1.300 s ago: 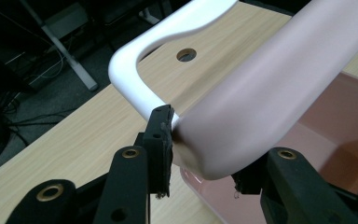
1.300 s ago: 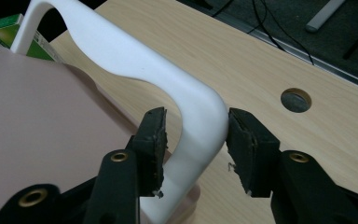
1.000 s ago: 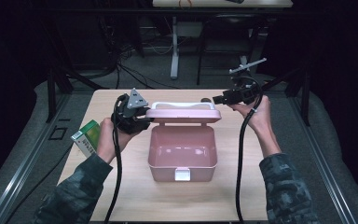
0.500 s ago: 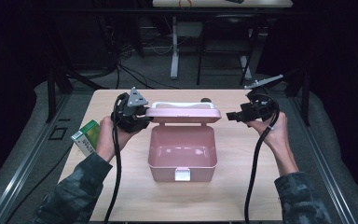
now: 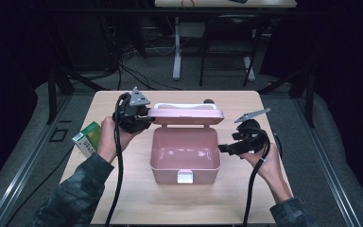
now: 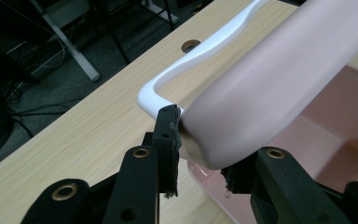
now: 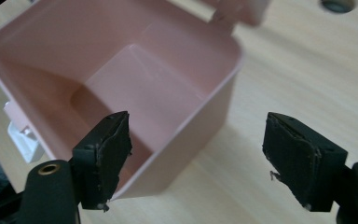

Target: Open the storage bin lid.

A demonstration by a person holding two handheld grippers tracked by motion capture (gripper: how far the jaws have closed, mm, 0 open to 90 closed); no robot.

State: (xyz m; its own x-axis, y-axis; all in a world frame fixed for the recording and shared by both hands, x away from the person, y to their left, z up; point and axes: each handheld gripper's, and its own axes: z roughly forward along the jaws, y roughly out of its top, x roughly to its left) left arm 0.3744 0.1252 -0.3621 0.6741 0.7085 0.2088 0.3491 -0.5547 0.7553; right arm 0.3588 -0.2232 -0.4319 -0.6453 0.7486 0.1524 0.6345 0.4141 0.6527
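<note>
Now left gripper [image 5: 144,118] clamps lid [image 5: 185,115]; box [image 5: 184,151] open.

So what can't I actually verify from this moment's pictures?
- Print on the green carton: high view, too small, partly behind the left forearm.
- Hinge of the pink lid: left gripper view, hidden behind the lid; the left gripper covers its corner.
- Latch on the pink box: right gripper view, cut off by the right gripper jaw.
- Dark object behind the lid: high view, mostly hidden.
</note>
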